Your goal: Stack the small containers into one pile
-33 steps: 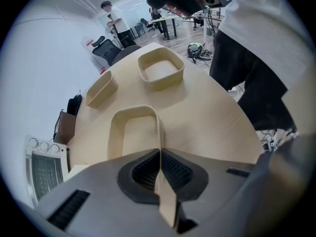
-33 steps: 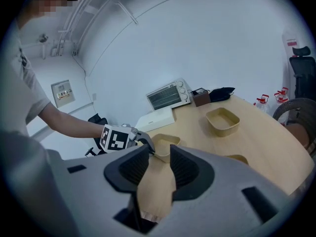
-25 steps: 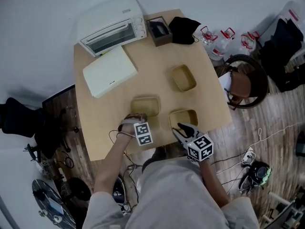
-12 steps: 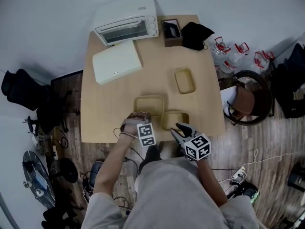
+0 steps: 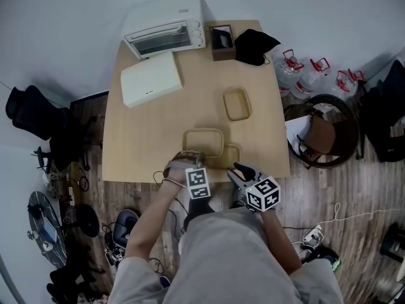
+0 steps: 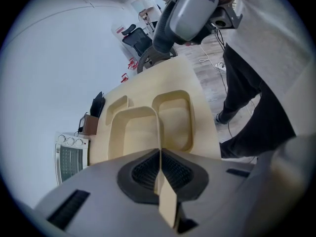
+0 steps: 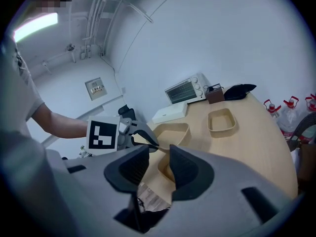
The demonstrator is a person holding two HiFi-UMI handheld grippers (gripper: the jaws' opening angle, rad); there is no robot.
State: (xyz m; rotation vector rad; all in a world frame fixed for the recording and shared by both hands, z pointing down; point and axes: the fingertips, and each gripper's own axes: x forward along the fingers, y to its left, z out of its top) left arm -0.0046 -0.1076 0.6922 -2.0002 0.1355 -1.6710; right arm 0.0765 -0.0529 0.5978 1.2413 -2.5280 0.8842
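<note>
Left claw (image 6: 159,168) clamps the rim of a tan container (image 5: 204,142), its corner overlapping a second container (image 5: 231,157) on the desk (image 5: 142,147), while the right claw (image 7: 159,155) hangs open and empty.

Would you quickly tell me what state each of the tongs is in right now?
Left tongs: closed on the wall of a tan container.
Right tongs: open, gripping nothing.

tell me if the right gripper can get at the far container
Probably yes: the right gripper has its jaws open and empty, and only the low near container lies between it and the far container.
</note>
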